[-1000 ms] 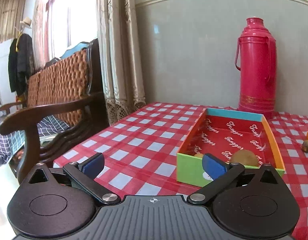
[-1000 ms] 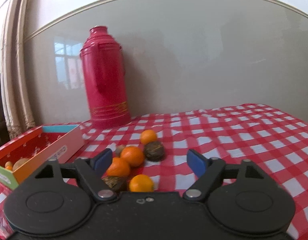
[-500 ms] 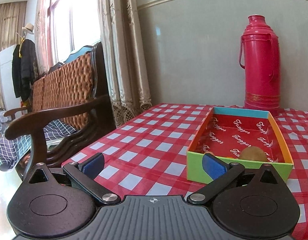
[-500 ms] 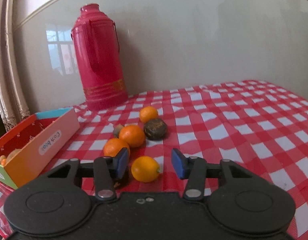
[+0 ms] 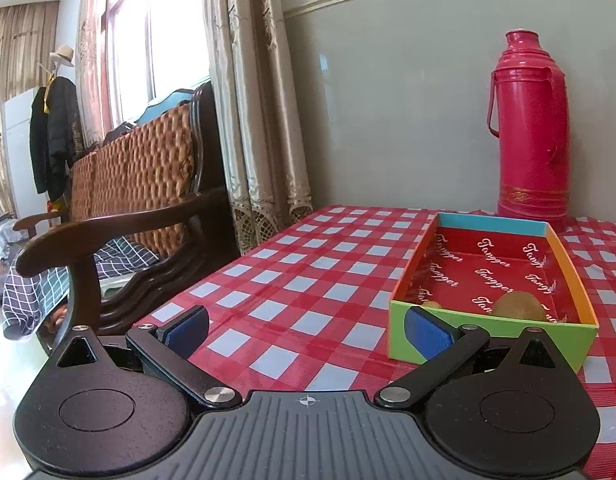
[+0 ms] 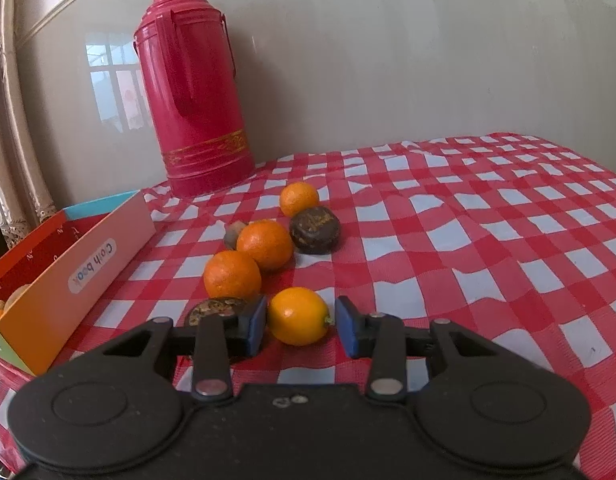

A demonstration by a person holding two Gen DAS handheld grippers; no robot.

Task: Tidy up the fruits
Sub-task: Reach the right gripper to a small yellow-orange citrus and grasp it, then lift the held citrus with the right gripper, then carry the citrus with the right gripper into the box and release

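Closing in now on the nearest fruit: right gripper (image 6: 300,322) narrowed from wide apart a second ago to a slim gap, blue pads flanking the yellow-orange citrus (image 6: 298,316) on the checked tablecloth (image 6: 487,248). Left pad about touching the peel, right pad just beside it, so not yet clamped; no lift begun. Likely the pick step of sorting, with the squeeze left to finish. Tucked behind the left finger, a dark round fruit (image 6: 216,308), close enough to get nudged. Further back, two oranges (image 6: 232,275) touching, a second dark fruit (image 6: 315,229), a smaller orange (image 6: 299,199), then the red thermos (image 6: 196,92) at the wall. Left gripper (image 5: 306,326) spread wide, holding nothing, hovering beside the coloured box (image 5: 491,344), drawn back from it; a brown kiwi-like fruit (image 5: 519,307) already inside.
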